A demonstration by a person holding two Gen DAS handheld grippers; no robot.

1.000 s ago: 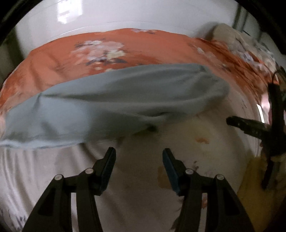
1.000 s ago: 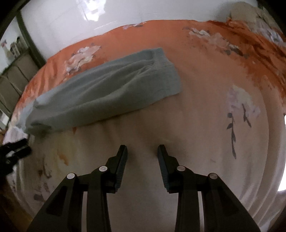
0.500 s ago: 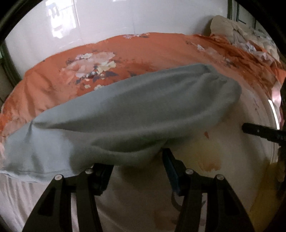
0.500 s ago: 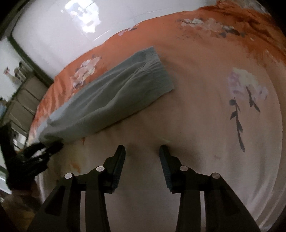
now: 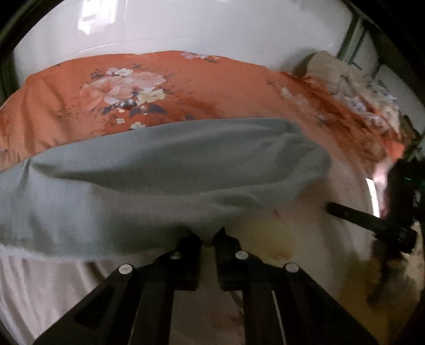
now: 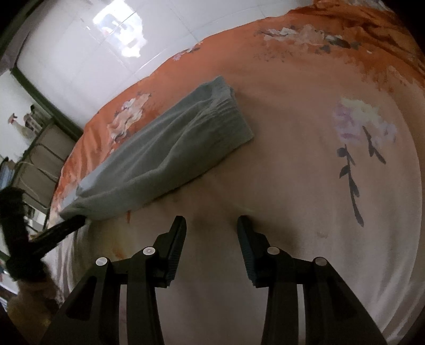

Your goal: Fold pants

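Observation:
Pale grey-green pants [image 5: 164, 175] lie folded lengthwise on a bed with an orange and cream floral sheet [image 5: 148, 79]. My left gripper [image 5: 208, 240] is shut on the near edge of the pants, cloth pinched between its fingertips. In the right wrist view the pants [image 6: 170, 148] stretch from the elastic waistband at upper right to the leg end at lower left, where the left gripper [image 6: 74, 221] holds them. My right gripper [image 6: 211, 228] is open and empty above the cream sheet, apart from the pants. It also shows in the left wrist view [image 5: 366, 220] at the right.
A white tiled wall [image 5: 186, 24] runs behind the bed. A crumpled pale blanket [image 5: 353, 85] lies at the far right of the bed. Metal-framed furniture [image 6: 34, 159] stands beyond the bed's left side in the right wrist view.
My left gripper moved forward to the pants' near edge and shut on it. My right gripper stayed open and tilted, moving a little over the sheet.

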